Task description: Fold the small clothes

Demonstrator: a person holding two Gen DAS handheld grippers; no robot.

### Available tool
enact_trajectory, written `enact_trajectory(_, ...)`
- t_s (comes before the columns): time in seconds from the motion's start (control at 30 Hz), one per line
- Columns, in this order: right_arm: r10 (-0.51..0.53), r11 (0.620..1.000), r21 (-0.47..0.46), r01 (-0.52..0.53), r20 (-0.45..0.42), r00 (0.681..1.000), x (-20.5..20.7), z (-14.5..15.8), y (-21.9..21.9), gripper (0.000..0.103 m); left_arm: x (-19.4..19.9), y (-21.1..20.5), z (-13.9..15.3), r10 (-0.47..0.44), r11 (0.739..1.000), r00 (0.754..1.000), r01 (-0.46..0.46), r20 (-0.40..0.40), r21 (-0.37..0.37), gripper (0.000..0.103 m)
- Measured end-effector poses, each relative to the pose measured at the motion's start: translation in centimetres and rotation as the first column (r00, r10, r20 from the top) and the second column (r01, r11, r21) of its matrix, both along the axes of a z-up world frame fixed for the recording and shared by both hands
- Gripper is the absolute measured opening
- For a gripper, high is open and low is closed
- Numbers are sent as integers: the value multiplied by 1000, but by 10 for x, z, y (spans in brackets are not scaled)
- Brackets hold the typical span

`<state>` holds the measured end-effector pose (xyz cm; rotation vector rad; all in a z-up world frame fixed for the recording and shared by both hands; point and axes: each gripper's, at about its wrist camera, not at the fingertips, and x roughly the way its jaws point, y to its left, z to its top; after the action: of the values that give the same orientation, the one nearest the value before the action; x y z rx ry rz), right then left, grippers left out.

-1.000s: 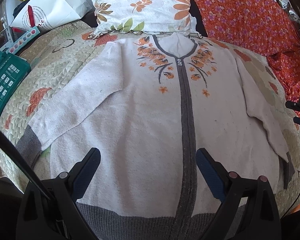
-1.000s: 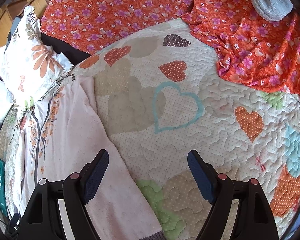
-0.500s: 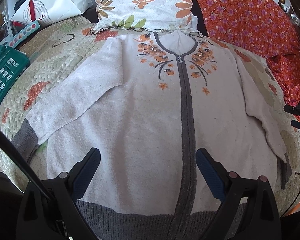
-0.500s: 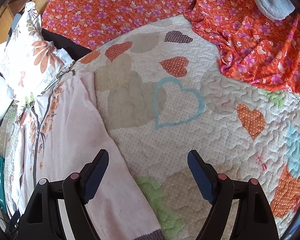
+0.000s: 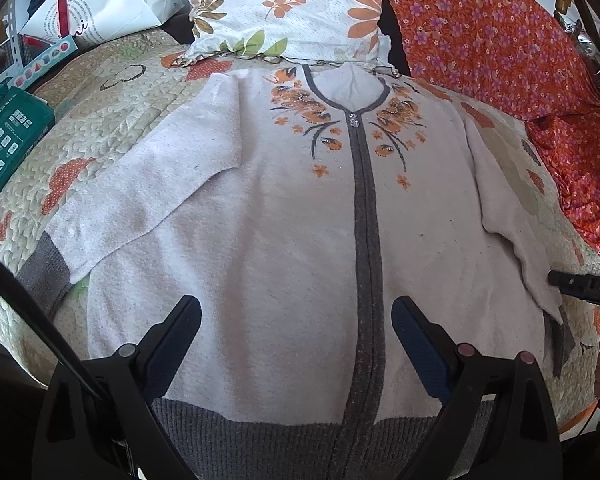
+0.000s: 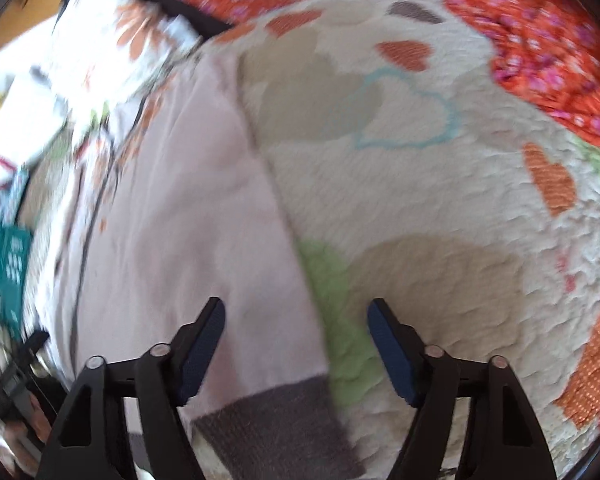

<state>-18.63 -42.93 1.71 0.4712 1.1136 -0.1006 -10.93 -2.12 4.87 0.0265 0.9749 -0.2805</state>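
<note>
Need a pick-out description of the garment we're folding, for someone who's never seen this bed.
Start at the heart-patterned quilt covering the bed, below the floral pillow. Spread flat on it, front up, lies the cardigan: pale pink knit, sleeves out to both sides. Only it has a grey zip band down the middle, grey cuffs and hem, and orange flower embroidery at the neckline.

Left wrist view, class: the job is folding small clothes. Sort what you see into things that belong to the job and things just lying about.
Belongs to the job:
- pale cardigan, spread flat
- its sleeve by the right gripper
- left gripper

Just lying about:
- floral pillow
- green box
- white paper bag
- orange flowered cloth
</note>
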Motion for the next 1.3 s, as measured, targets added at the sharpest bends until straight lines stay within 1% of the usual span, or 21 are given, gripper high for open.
enact_trajectory(0.03, 25, 999, -38, -26, -24, 999, 3, -2, 9, 66, -1, -1, 0, -3, 1000, 1000, 3, 1, 2, 96)
enact_trajectory(0.1, 66, 989, -132, -73, -56, 996, 9, -1, 25, 48, -2, -2, 0, -5, 1000, 1000, 5, 1, 4, 96)
enact_trajectory(0.13, 91, 987, -126, -97, -50, 995, 10, 2, 31, 24, -2, -2, 0, -5, 1000, 1000, 5, 1, 4, 96)
enact_trajectory(0.17, 102, 989, -105, -107, -46, 994, 11, 5, 33, 8, -2, -2, 0, -4, 1000, 1000, 4, 1, 4, 96)
enact_trajectory(0.2, 96, 989, -110, -101, -42, 994, 11, 9, 34, 8, -2, -2, 0, -4, 1000, 1000, 4, 2, 3, 96)
enact_trajectory(0.23, 80, 986, -141, -85, -39, 996, 11, 12, 34, 6, -2, -1, 0, -1, 1000, 1000, 1, 2, 1, 96)
enact_trajectory(0.33, 0, 983, -183, -5, -28, 1000, 9, 21, 19, 6, -1, 2, -2, 5, 1000, 1000, -5, -4, 0, 96)
enact_trajectory(0.4, -72, 967, -248, 63, -28, 997, 6, 29, 3, 6, 0, 3, -3, 10, 1000, 1000, -10, -8, -1, 96)
enact_trajectory(0.47, -152, 920, -370, 128, -37, 988, 3, 35, -9, 6, 1, 4, -5, 13, 1000, 1000, -13, -18, -3, 96)
enact_trajectory(0.5, -205, 876, -454, 163, -45, 978, 2, 37, -17, 6, 2, 3, -6, 13, 1000, 1000, -13, -21, -3, 96)
enact_trajectory(0.57, -296, 810, -544, 222, -52, 954, 0, 35, -33, 6, 2, 2, -8, 10, 1000, 1000, -10, -28, -4, 96)
enact_trajectory(0.6, -328, 798, -552, 242, -60, 943, -5, 36, -44, 7, 2, 1, -9, 8, 1000, 1000, -8, -30, -3, 96)
enact_trajectory(0.63, -365, 795, -543, 269, -75, 928, -6, 31, -55, 12, 2, 0, -10, 3, 1000, 999, -4, -33, -2, 96)
enact_trajectory(0.67, -390, 807, -514, 291, -92, 916, -8, 27, -65, 21, 2, -2, -10, 0, 1000, 999, -1, -33, -1, 96)
enact_trajectory(0.73, -413, 821, -469, 325, -96, 906, -11, 24, -74, 30, 2, -3, -11, -5, 1000, 999, 5, -34, 0, 96)
enact_trajectory(0.8, -429, 819, -458, 347, -86, 899, -13, 27, -77, 38, 3, -4, -12, -4, 1000, 999, 4, -36, 0, 96)
enact_trajectory(0.87, -434, 816, -453, 359, -69, 898, -13, 32, -79, 52, 4, -4, -14, -2, 1000, 999, 1, -43, -3, 96)
enact_trajectory(0.9, -436, 815, -450, 365, -62, 898, -14, 34, -79, 55, 4, -4, -14, -1, 1000, 999, 0, -44, -3, 96)
enact_trajectory(1.03, -446, 815, -431, 388, -40, 894, -14, 37, -78, 58, 4, -3, -17, 5, 1000, 999, -5, -46, 2, 96)
enact_trajectory(1.13, -450, 827, -386, 408, -21, 893, -17, 39, -77, 63, 4, -1, -19, 13, 1000, 999, -13, -52, 0, 96)
enact_trajectory(1.3, -458, 840, -314, 442, 24, 889, -19, 44, -79, 67, 4, 0, -21, 18, 1000, 998, -18, -61, -6, 96)
